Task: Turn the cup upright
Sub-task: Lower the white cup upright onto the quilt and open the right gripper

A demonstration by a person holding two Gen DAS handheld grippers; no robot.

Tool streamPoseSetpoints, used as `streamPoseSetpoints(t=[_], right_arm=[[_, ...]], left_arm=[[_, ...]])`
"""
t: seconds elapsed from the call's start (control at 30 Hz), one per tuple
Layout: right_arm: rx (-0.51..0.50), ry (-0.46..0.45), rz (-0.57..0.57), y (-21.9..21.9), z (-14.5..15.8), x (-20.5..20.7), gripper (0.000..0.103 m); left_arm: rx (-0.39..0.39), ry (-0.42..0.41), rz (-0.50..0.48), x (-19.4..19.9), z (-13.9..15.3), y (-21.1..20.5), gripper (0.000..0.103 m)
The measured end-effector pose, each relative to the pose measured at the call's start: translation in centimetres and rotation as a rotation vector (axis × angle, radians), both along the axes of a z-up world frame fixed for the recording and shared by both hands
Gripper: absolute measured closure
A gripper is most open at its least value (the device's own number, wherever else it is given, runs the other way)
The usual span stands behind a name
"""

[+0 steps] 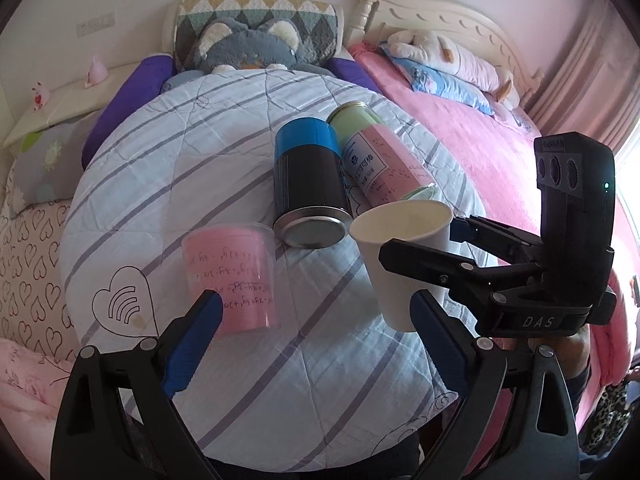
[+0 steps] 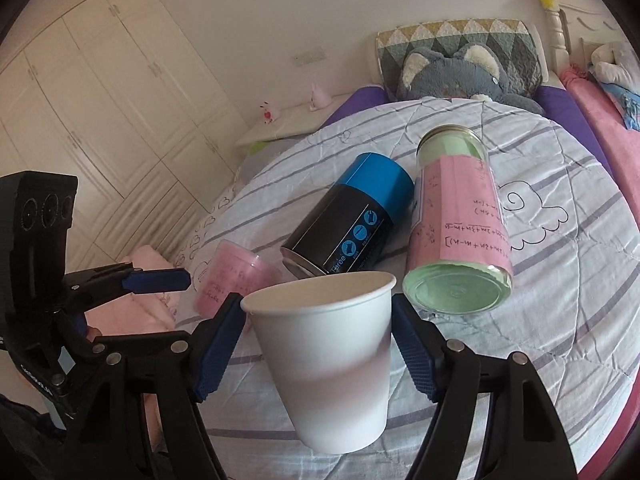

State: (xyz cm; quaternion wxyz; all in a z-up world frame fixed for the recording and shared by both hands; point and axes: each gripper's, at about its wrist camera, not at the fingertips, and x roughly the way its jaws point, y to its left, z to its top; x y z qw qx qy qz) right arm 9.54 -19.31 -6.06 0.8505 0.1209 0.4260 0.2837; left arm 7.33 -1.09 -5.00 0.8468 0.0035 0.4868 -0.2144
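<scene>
You are holding the white paper cup (image 2: 324, 364) mouth-up between the blue-padded fingers of your right gripper (image 2: 316, 340). Both pads are pressing on its sides just below the rim, so that claw is closed on the cup. The cup is sitting nearly upright, tilting only a little, and whether its base is touching the striped quilt (image 2: 560, 320) is hard to tell from either view.

Judging by this, the flip itself is looking nearly finished, and the step in hand is setting the cup down. The next move is calling for a level lowering onto the soft, uneven bedding, then a gentle release so the light cup is not tipping.

Your left gripper (image 1: 316, 344) is hanging wide open and holding nothing, with the cup just beside its right finger. Near its left finger an upside-down clear plastic cup with pink paper inside (image 1: 232, 276) is standing on the quilt. Farther toward the head of the bed, a black-and-blue tin can (image 1: 310, 184) and a green-and-pink cylindrical jar (image 1: 380, 156) are lying on their sides, touching each other.
</scene>
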Motion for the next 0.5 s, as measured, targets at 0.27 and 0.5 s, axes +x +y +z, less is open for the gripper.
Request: streamPoseSetpoints(t=[0.27, 0.5], right_arm=[[0.070, -0.185, -0.015, 0.1, 0.9, -2.9, 0.029], [0.071, -0.204, -0.038, -0.7, -0.4, -4.9, 0.029]], left_arm=[[0.067, -0.041, -0.023, -2.3, -0.9, -2.5, 0.007], [0.158, -0.031, -0.016, -3.3, -2.9, -4.1, 0.007]])
